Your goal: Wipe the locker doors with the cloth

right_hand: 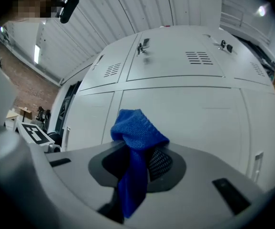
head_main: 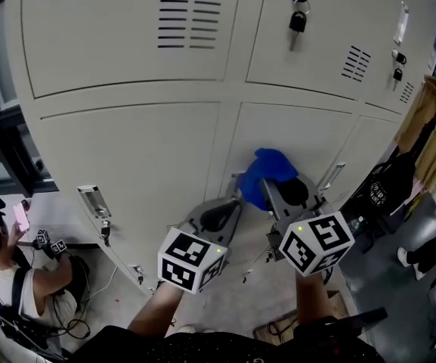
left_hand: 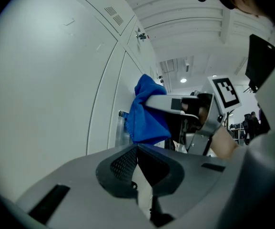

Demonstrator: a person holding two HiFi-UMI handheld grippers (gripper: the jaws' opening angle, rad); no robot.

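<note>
Left tool: jaws closed together, empty, idle near the lower locker door.
Right tool: clamped on the blue cloth, bunched at that door's right neighbour.
Handling: flatten the wad against the panel, use overlapping strokes, skirt the handle.

From the head view I cannot tell whether the cloth touches the locker door, its near end is buried between the jaws of the right gripper, the person at near left is cut by the edge, and the locks at far right are too small to read.
</note>
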